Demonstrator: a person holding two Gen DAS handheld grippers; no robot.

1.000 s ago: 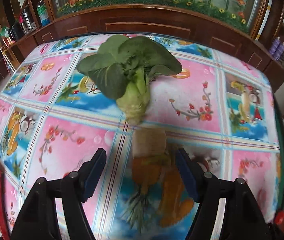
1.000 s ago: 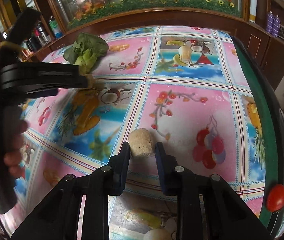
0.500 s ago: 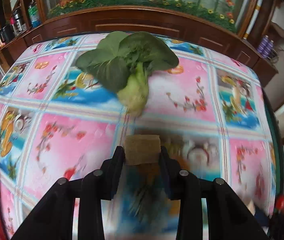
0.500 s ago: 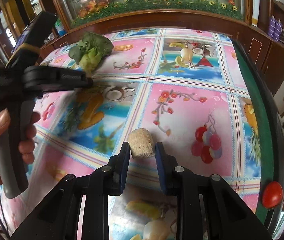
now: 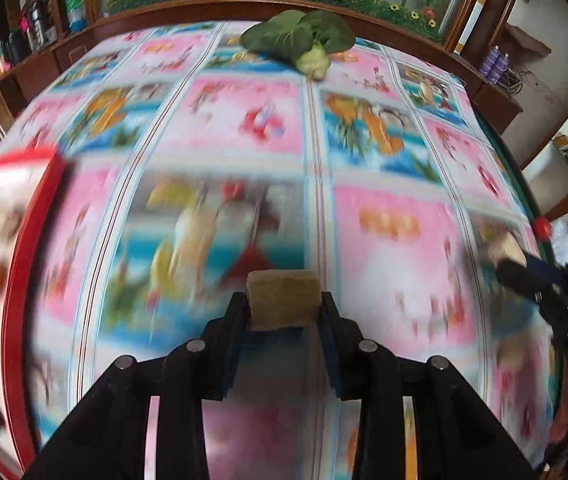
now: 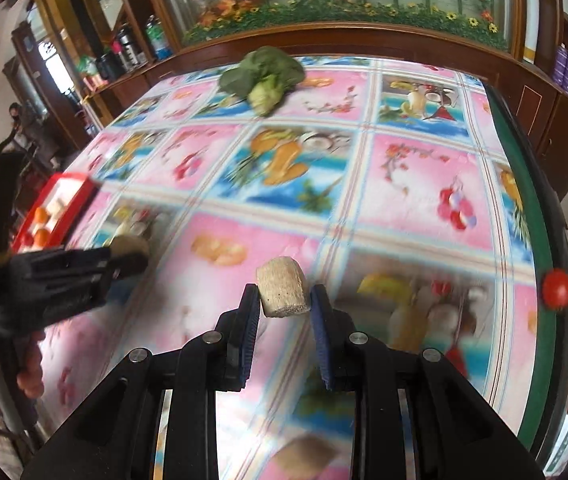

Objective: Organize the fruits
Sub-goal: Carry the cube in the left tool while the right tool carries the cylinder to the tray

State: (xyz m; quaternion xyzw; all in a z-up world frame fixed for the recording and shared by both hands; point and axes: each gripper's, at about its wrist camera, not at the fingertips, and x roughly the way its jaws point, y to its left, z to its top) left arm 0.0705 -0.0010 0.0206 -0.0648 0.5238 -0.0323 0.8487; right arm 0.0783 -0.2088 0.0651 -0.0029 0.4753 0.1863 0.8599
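A leafy green vegetable (image 5: 300, 42) lies far across the fruit-print tablecloth (image 5: 396, 264), a red tray (image 5: 34, 200) holding blurred orange fruit sits left, and both the left gripper (image 5: 284, 312) and right gripper (image 6: 285, 308), lifted since a second ago, each pinch a beige root chunk (image 5: 283, 298) above the cloth.

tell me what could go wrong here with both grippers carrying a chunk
1. The right gripper pinches its tan chunk only at the jaw tips; it may slip out.
2. The left gripper view is motion-blurred; a fast swing toward the red tray could drop its chunk.
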